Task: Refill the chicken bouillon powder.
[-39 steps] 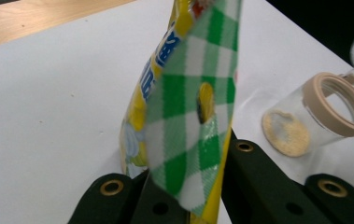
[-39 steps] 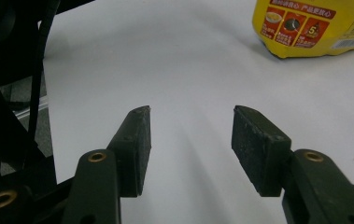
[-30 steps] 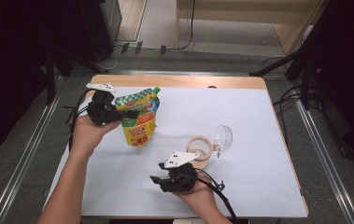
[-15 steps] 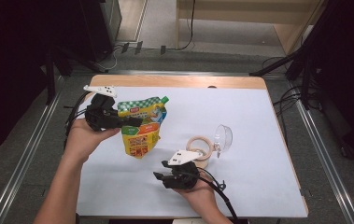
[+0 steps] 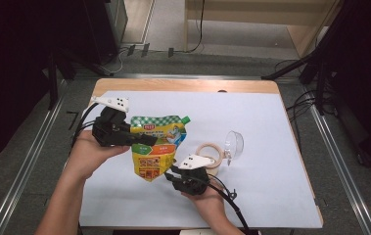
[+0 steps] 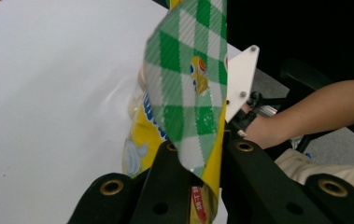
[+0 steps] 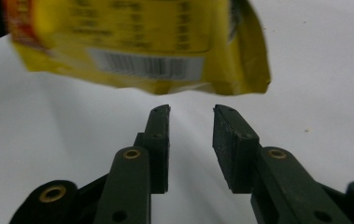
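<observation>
While the left hand-held gripper [image 5: 141, 139] clamps the pouch [image 5: 156, 152] by its checked top, lifted off the table [image 5: 271, 127], the right hand-held gripper [image 7: 191, 116], jaws apart and just been narrowing, waits just below its bottom edge; next likely pinching that edge squarely.

white-covered table [image 5: 271, 122] with tape roll [image 5: 209, 153] and clear cup [image 5: 234, 143]

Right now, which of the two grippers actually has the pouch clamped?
The left gripper: its jaws pinch the green-checked top edge of the pouch and hold it off the table. The right gripper sits just below the pouch's bottom edge, jaws apart, nothing between them.
</observation>
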A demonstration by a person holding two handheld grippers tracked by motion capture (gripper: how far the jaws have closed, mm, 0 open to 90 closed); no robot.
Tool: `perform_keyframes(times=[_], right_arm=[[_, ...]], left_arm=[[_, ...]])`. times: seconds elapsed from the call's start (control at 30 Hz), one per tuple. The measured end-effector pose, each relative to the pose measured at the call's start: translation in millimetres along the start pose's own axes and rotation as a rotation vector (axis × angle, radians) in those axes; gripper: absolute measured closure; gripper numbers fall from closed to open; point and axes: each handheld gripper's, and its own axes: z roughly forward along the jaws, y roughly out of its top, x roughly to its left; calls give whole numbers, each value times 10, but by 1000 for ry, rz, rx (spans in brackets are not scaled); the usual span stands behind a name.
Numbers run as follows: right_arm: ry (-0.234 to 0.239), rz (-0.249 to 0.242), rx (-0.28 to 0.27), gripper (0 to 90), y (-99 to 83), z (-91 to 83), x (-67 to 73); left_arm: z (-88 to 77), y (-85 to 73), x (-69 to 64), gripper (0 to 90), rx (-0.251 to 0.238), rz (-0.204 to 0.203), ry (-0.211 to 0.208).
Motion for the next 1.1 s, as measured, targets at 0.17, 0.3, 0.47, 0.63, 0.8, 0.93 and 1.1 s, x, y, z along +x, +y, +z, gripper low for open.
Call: perform_keyframes(times=[0.17, 0.3, 0.47, 0.63, 0.8, 0.93, 1.1], right_arm=[[-15, 34, -17, 750, -31, 6, -40], [-16, 49, -29, 737, -49, 5, -81], [-8, -12, -58, 730, -42, -5, -19], [-6, -69, -47, 706, -40, -25, 55], [1, -90, -33, 670, -47, -24, 105], [5, -100, -21, 663, -58, -33, 138], [28, -108, -20, 668, -68, -59, 168]], left_arm=[[7, 16, -63, 900, 10, -3, -56], [2, 37, -111, 900, 2, 9, -78], [64, 29, -65, 900, 3, -13, -78], [114, 25, -20, 900, -7, -37, -68], [158, 51, -24, 897, -9, -44, -27], [202, 62, -14, 888, -18, -48, -18], [261, 86, -27, 878, -20, -59, -11]])
